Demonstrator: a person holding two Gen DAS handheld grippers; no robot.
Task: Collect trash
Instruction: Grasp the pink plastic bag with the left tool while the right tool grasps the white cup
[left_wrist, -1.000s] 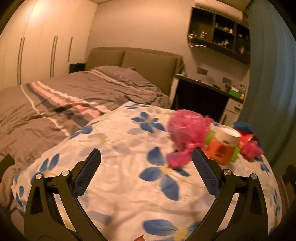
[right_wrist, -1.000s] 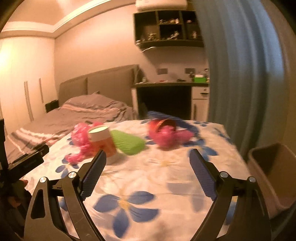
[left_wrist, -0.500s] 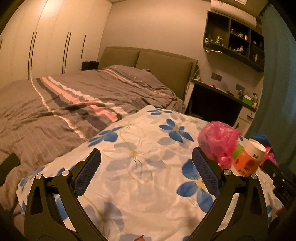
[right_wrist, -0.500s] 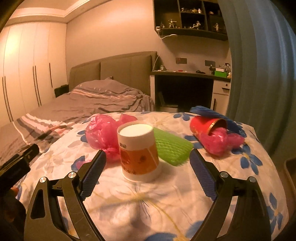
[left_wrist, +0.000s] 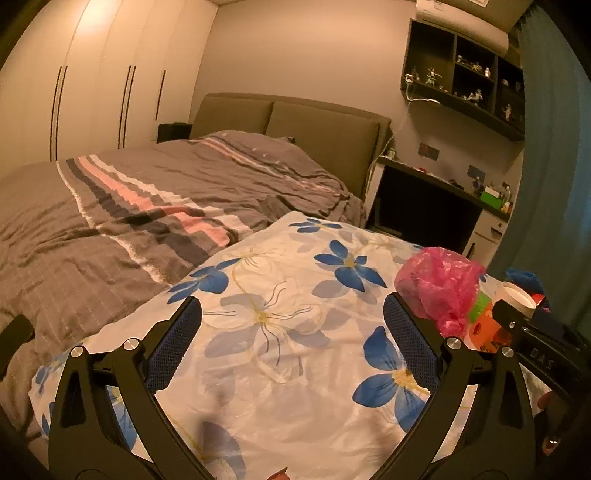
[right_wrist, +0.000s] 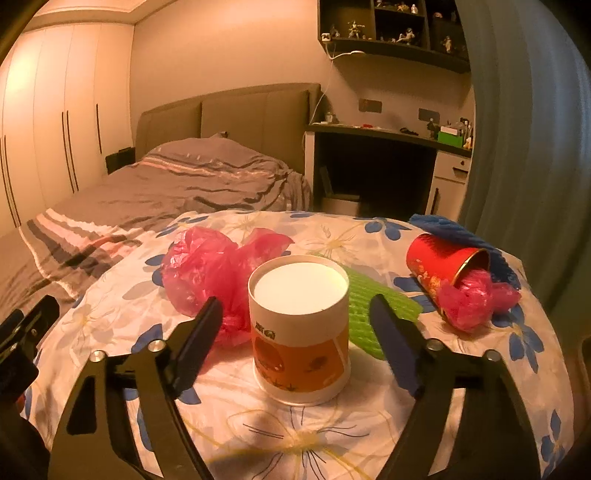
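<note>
A white and orange paper tub (right_wrist: 299, 332) stands upright on the floral cloth (right_wrist: 295, 435). My right gripper (right_wrist: 295, 306) straddles it; its jaws are closing, with a gap still showing on both sides. A crumpled pink plastic bag (right_wrist: 207, 273) lies left of the tub and a green mesh piece (right_wrist: 369, 306) behind it. A red cup (right_wrist: 439, 258) lies on its side at the right, pink plastic (right_wrist: 476, 299) spilling from its mouth. My left gripper (left_wrist: 291, 306) is open over bare cloth, with the pink bag (left_wrist: 439, 284) just beyond its right finger.
A blue mesh piece (right_wrist: 454, 229) lies behind the red cup. A bed with a grey striped duvet (left_wrist: 129, 221) runs along the left. A dark desk (right_wrist: 373, 158) and a curtain (right_wrist: 524, 129) stand behind the cloth-covered surface.
My right gripper has come up to the tub, which now stands between its narrowed fingers. The left gripper has shifted left, so the trash now sits at the right edge of its view.
</note>
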